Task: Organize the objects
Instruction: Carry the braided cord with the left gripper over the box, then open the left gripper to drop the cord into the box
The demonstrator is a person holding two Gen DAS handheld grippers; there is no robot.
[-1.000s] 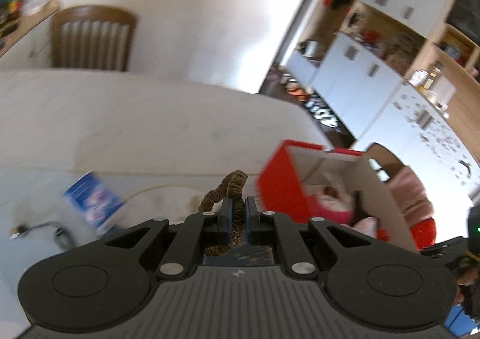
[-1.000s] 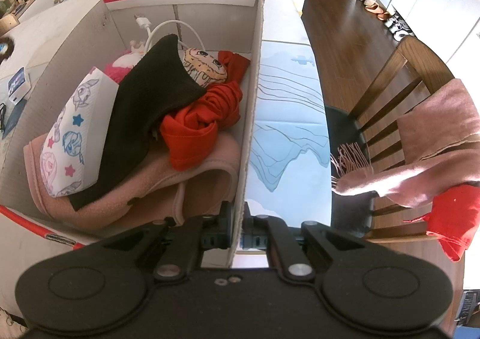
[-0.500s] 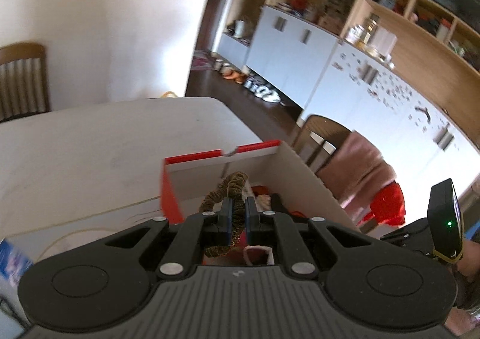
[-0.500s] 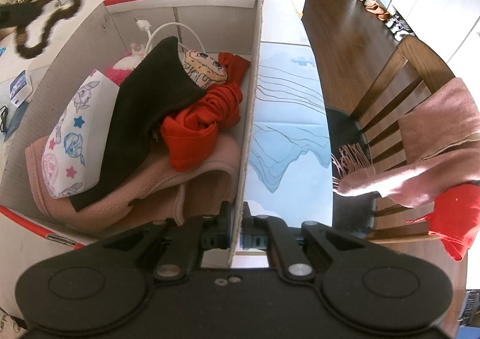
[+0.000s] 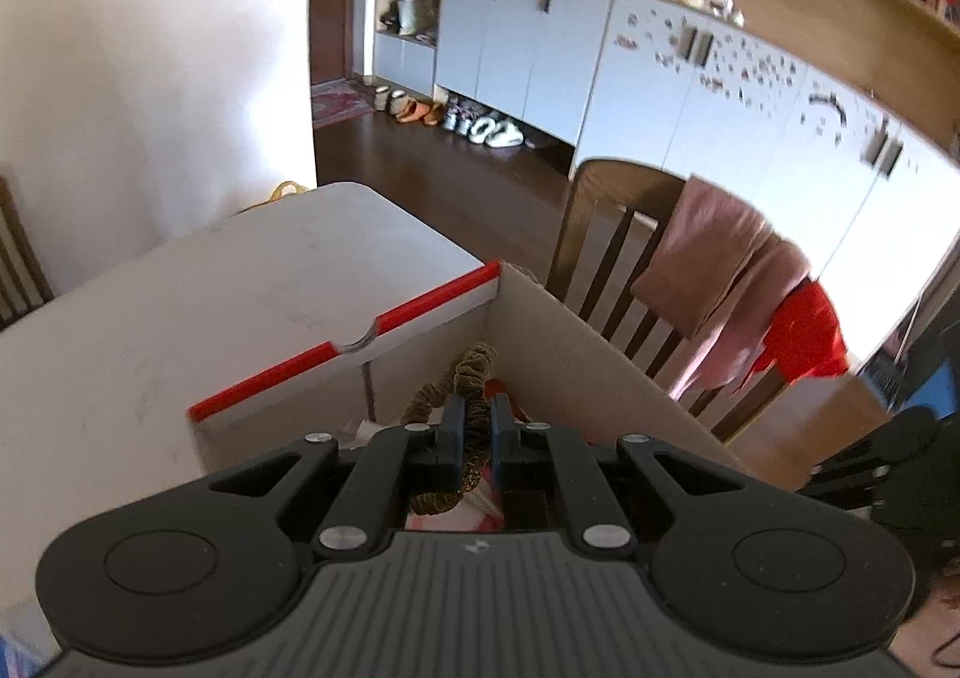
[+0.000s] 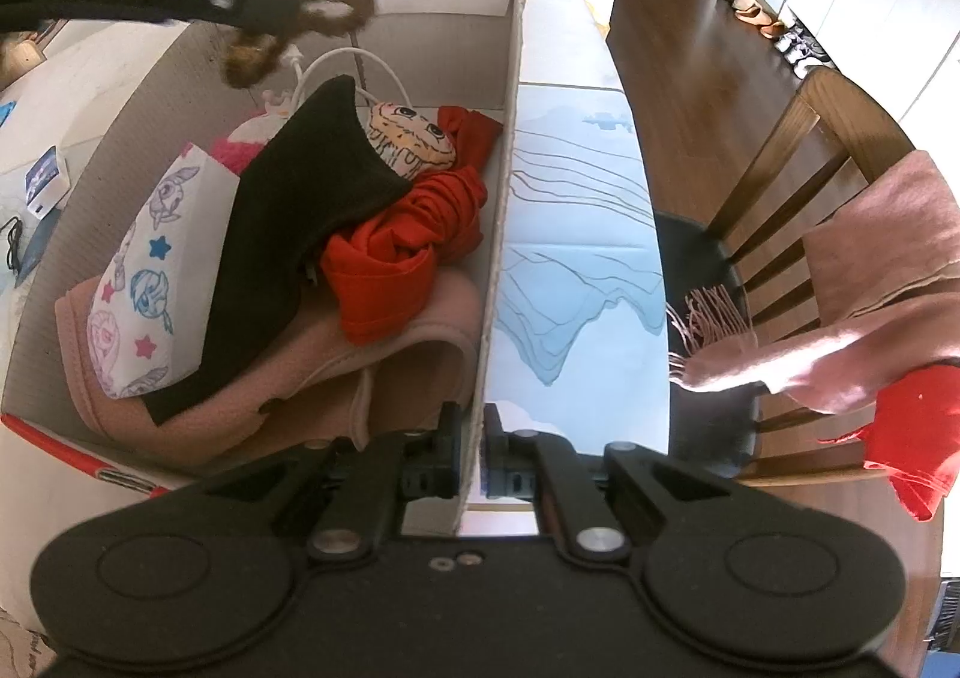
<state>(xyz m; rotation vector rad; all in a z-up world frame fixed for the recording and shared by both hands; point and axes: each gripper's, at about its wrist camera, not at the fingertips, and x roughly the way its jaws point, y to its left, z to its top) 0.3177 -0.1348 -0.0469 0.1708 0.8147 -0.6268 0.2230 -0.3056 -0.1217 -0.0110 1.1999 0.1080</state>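
A brown scrunchie (image 5: 474, 420) is pinched in my left gripper (image 5: 475, 426), which is shut on it. The right wrist view shows that gripper (image 6: 264, 27) reaching in from the upper left, with the brown scrunchie (image 6: 294, 27) dangling above the far end of a cardboard box (image 6: 498, 234). The box has red-edged flaps and holds a black cloth (image 6: 288, 234), a red garment (image 6: 408, 252), a pink blanket (image 6: 384, 378), a printed pouch (image 6: 150, 282), a doll face (image 6: 408, 138) and a white cable (image 6: 354, 63). My right gripper (image 6: 474, 438) is shut on the box's right wall.
The box (image 5: 570, 354) stands on a white table (image 5: 150, 318) over a blue-patterned mat (image 6: 576, 258). A wooden chair (image 6: 798, 180) draped with a pink scarf (image 6: 870, 282) and red cloth (image 6: 918, 432) stands right of the table. A small blue box (image 6: 45, 183) lies left on the table.
My left gripper has swung with the scrunchie from beside the box to above its far end, rolling as it went. The right gripper and the box have stayed still.
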